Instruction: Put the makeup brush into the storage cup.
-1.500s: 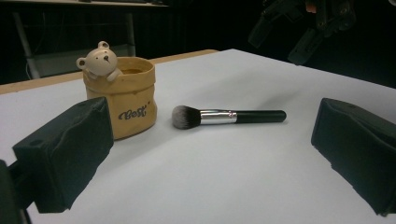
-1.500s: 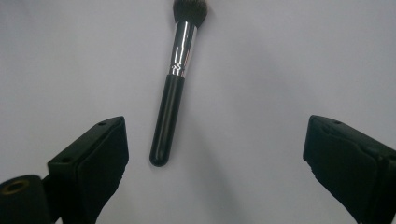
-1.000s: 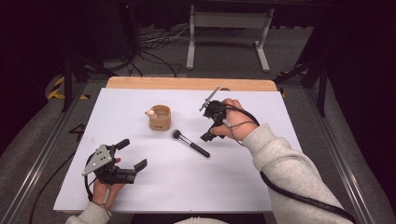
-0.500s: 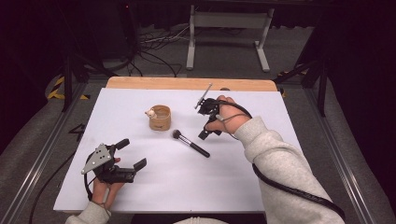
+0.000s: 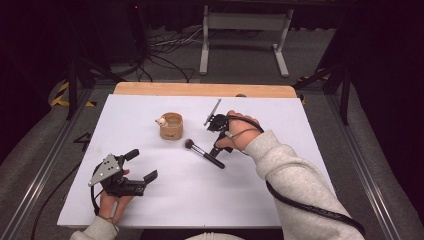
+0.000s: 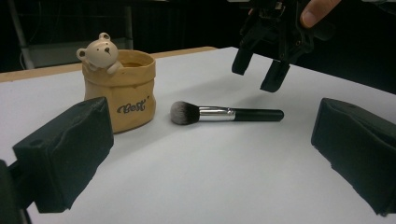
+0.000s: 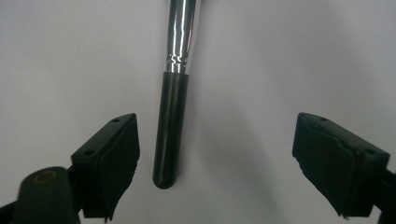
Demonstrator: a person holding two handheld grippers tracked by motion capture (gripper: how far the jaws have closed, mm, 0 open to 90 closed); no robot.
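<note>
Right gripper (image 5: 217,145) lower — one brush (image 5: 204,152)

grey sleeve (image 5: 295,170), black fingers (image 7: 341,163), seemingly padded

Makeup brush (image 5: 203,152): black handle, silver ferrule, grey bristles; lying flat on the white table, untouched.

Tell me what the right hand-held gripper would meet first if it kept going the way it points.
Probably the brush: its black handle lies between the open jaws of the right hand-held gripper, nearer one jaw, with the table right beneath.
</note>
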